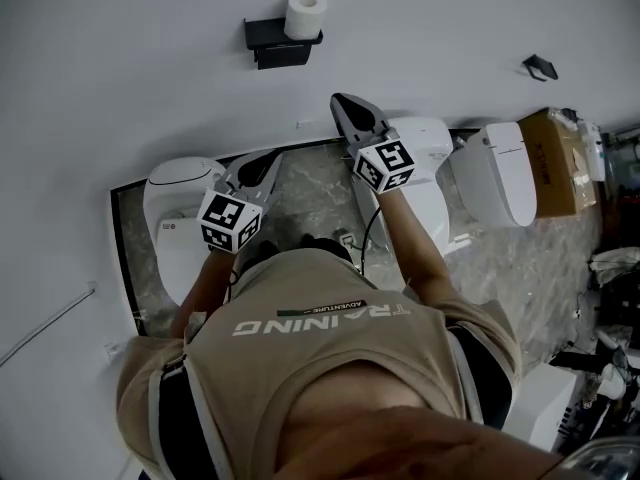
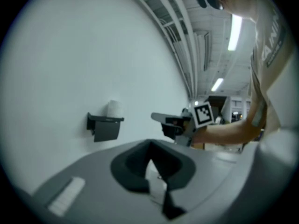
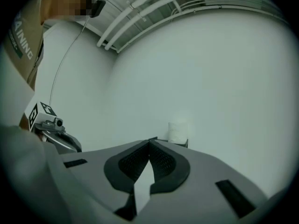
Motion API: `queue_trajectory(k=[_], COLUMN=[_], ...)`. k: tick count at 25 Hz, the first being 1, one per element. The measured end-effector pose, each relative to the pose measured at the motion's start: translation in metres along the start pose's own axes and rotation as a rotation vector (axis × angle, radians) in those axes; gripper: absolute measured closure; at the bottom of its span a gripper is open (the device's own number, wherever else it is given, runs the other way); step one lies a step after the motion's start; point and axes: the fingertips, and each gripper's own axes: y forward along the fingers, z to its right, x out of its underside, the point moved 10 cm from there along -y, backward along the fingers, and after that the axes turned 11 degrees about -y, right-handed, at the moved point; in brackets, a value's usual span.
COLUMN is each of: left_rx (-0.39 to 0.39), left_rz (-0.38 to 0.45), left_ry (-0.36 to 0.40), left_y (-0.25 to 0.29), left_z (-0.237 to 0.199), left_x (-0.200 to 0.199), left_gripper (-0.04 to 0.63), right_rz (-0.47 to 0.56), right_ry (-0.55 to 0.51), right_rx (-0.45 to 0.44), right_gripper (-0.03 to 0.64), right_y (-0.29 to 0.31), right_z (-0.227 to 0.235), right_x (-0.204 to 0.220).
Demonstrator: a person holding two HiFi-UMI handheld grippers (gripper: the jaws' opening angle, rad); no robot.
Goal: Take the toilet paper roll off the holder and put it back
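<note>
Toilet paper roll (image 1: 305,15) stands upright on the black wall holder (image 1: 281,44), upper middle of the head view. Left claw (image 1: 274,157) and right claw (image 1: 340,99) are both closed and empty. The person's shirt (image 1: 330,368) reads "TRAINING" and "ADVENTURE".

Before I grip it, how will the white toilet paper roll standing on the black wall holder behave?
The white toilet paper roll looks soft and light, so a hard squeeze would probably dent it. It stands upright on the black wall-mounted holder, so a sideways push may tip it and let it roll.
</note>
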Motion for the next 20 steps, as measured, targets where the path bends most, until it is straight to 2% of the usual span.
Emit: queue_trajectory(k=[3, 11, 20], left_rx=[-0.001, -0.05, -0.187], left_rz=[-0.018, -0.023, 0.014], left_ry=[-0.016, -0.028, -0.043], left_y=[-0.001, -0.013, -0.027], left_z=[0.0, 0.043, 0.13], left_x=[0.01, 0.035, 0.063], left_gripper=[0.595, 0.595, 0.595], right_rz=[-0.035, -0.071, -0.043], right_ry=[0.024, 0.076, 0.061], right_rx=[0.0, -0.074, -0.172], right_gripper=[0.603, 0.603, 0.603], right_y=[-0.021, -0.08, -0.177], right_z=[-0.018, -0.052, -0.065], right_x=[0.014, 0.039, 0.035])
